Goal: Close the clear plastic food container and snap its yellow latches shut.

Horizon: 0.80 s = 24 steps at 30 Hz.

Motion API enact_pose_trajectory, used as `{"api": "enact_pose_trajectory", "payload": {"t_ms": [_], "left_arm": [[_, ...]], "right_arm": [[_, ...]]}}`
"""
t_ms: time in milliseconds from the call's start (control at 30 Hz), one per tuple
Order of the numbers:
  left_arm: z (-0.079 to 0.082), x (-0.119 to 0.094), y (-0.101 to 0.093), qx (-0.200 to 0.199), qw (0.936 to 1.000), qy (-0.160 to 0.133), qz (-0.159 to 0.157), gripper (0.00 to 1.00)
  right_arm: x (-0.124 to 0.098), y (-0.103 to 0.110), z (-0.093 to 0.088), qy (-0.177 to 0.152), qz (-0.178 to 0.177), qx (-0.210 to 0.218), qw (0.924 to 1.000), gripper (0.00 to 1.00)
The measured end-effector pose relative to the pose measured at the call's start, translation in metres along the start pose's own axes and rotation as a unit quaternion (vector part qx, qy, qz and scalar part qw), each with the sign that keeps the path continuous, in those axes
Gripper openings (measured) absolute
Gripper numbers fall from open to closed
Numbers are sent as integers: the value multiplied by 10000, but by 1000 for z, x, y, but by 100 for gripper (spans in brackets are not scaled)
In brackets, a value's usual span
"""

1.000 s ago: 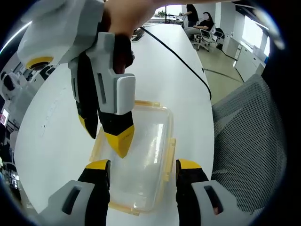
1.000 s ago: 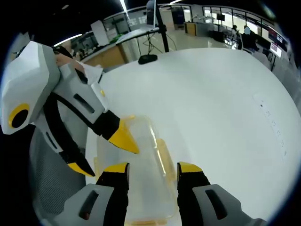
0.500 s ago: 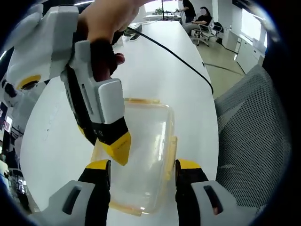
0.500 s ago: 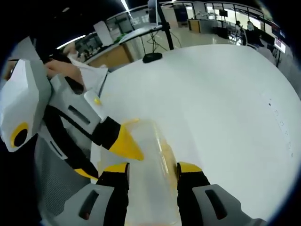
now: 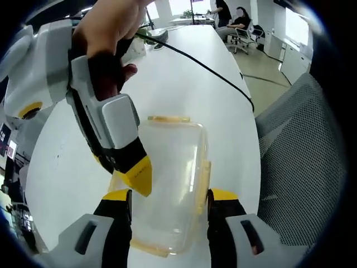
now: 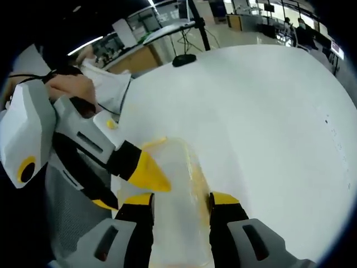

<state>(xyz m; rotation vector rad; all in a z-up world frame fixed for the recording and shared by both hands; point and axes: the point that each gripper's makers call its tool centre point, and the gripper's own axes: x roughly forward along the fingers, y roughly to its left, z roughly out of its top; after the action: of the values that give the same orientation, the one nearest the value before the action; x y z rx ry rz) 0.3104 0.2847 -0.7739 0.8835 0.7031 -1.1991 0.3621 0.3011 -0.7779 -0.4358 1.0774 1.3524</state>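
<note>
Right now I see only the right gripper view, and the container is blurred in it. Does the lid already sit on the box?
Observer: Yes. In the left gripper view the lid lies on the clear container, as far as I can tell.
Operator: And the latch at the far end, is it snapped?
Observer: The yellow latch at that end seems to stick outward, not folded down.

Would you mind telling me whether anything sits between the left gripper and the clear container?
Nothing visible does. The left gripper has its open jaws straddling the clear container on the white table; the right gripper reaches the container's side, not between them.
</note>
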Motion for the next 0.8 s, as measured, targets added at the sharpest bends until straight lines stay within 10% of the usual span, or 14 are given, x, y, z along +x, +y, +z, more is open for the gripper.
{"api": "enact_pose_trajectory", "payload": {"t_ms": [800], "left_arm": [[-3,-1,4,118,9998,148,110,50]], "right_arm": [[3,-2,-2,307,71,159,9994,33]]}}
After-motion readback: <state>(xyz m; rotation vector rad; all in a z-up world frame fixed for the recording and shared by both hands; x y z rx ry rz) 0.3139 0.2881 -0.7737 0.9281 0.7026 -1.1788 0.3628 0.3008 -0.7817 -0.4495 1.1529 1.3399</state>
